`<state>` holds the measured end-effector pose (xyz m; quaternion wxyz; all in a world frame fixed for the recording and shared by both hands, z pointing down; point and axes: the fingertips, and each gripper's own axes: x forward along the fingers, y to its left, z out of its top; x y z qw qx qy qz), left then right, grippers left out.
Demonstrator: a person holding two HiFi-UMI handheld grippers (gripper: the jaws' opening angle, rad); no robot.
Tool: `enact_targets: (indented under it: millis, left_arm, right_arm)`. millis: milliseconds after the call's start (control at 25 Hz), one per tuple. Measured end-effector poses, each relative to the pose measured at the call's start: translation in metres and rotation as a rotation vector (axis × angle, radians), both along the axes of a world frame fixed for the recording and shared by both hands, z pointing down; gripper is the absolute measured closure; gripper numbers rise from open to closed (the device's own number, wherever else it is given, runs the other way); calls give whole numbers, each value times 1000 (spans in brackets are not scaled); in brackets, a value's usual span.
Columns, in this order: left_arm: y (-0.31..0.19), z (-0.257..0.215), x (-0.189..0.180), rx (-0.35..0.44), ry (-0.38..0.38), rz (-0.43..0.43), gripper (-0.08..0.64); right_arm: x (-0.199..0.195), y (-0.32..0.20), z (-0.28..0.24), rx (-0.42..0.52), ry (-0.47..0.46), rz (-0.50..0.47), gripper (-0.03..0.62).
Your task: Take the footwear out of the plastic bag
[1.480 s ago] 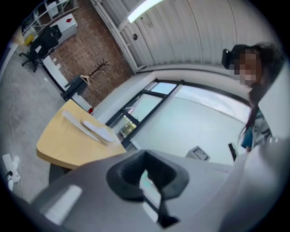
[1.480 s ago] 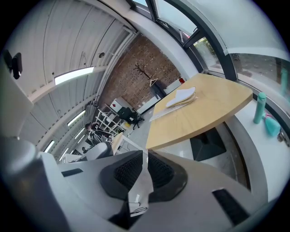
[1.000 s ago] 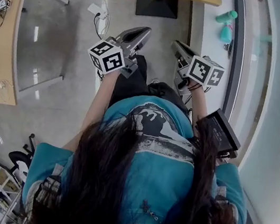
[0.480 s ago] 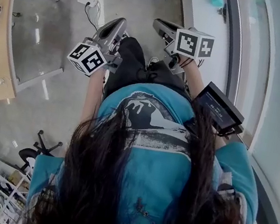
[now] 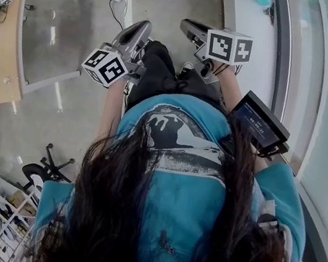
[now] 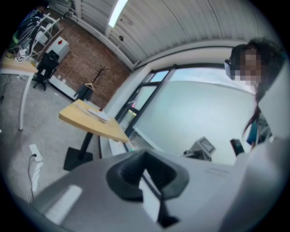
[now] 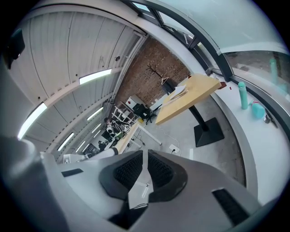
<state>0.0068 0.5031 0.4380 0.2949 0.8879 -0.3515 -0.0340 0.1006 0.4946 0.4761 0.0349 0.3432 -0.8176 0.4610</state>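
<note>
Left gripper (image 6: 146, 177) jaws were pressed together, empty. Right gripper (image 7: 144, 174) was a hair off closed, also empty. No plastic bag or footwear in any view. Task looked unstarted, all steps left.

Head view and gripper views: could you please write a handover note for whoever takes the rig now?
Left hand-held gripper: jaws shut, empty.
Right hand-held gripper: jaws shut, empty.
Job's things: no plastic bag or footwear shows in any view; a wooden table stands ahead.
Done: nothing that the views show.
Left: find the bag, open it, take the footwear out.
</note>
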Motion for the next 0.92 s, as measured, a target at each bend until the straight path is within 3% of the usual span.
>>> enact_targets:
  millis: [520, 920]
  left_arm:
    - [5, -3, -4, 21, 3, -26, 574]
    - [-15, 5, 3, -23, 9, -6, 574]
  right_arm:
    - [-2, 3, -3, 16, -6, -13, 546]
    - [17, -16, -1, 0, -21, 45, 546]
